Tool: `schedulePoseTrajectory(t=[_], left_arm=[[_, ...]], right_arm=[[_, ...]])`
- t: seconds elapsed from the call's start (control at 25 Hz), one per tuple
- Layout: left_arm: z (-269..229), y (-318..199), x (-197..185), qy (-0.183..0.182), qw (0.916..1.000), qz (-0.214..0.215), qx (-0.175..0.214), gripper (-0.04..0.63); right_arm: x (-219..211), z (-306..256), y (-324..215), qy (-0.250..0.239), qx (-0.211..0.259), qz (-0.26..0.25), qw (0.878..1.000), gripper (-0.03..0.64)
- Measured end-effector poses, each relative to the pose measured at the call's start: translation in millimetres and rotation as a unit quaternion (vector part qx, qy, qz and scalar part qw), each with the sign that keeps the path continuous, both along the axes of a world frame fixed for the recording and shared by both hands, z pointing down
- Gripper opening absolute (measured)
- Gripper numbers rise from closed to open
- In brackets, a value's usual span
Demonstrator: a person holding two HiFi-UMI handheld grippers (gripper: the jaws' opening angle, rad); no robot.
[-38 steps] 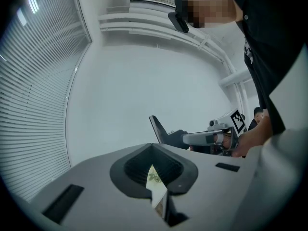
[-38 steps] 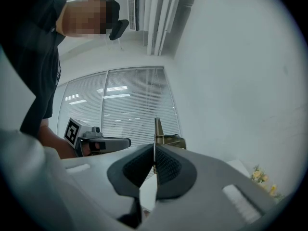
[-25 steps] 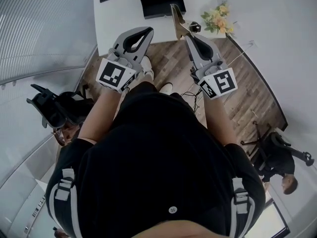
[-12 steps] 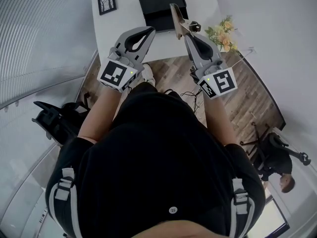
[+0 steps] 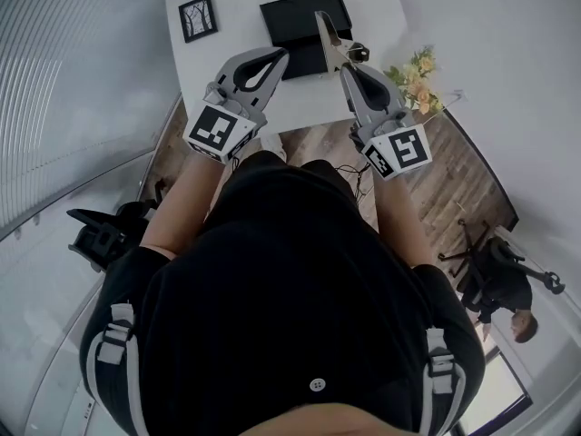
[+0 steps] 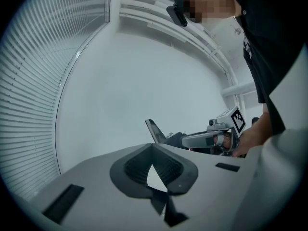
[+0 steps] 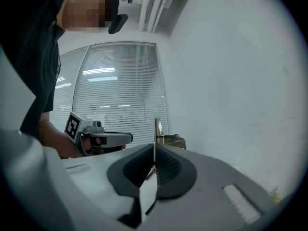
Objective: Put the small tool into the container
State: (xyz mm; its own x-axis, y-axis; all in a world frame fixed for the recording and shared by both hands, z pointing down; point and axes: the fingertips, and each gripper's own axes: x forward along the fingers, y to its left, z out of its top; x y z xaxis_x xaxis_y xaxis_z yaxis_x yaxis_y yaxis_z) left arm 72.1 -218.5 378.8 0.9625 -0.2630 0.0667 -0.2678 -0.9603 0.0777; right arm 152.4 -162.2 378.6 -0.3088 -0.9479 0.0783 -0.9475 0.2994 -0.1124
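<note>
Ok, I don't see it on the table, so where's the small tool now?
The small tool is clamped in the right gripper; in the head view it shows against the right edge of the black container.

Surface: white rectangular table top (image 5: 372,3), seen from steeply above, its near edge over the floor.
Container: black shallow rectangular open box (image 5: 290,21), lying flat on the surface near its middle and square to its edges.
Picture: small black-framed picture (image 5: 198,18) with a dark tree-like drawing on white, lying toward the left end, apart from the box.
Flowers: bunch of yellow and peach flowers with green leaves (image 5: 416,73) at the right edge; whether it stands on the surface or just beside it cannot be told.
Floor: brown wood-plank floor (image 5: 454,171), with a thin black cable (image 5: 349,173) on the planks and a black office chair (image 5: 104,239) at the left.
</note>
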Motion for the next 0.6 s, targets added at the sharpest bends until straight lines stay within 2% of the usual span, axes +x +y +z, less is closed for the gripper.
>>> schedulePoseTrajectory(t=[0.36, 0.6], left_arm=[[16, -31, -7, 0.005, 0.9999, 0.007, -0.012, 0.008], [22, -44, -6, 0.015, 0.9998, -0.008, -0.011, 0.008]], right_arm=[[2, 38, -34, 0.058, -0.043, 0.009, 0.997, 0.014], [8, 68, -48, 0.108, -0.073, -0.022, 0.991, 0.014]])
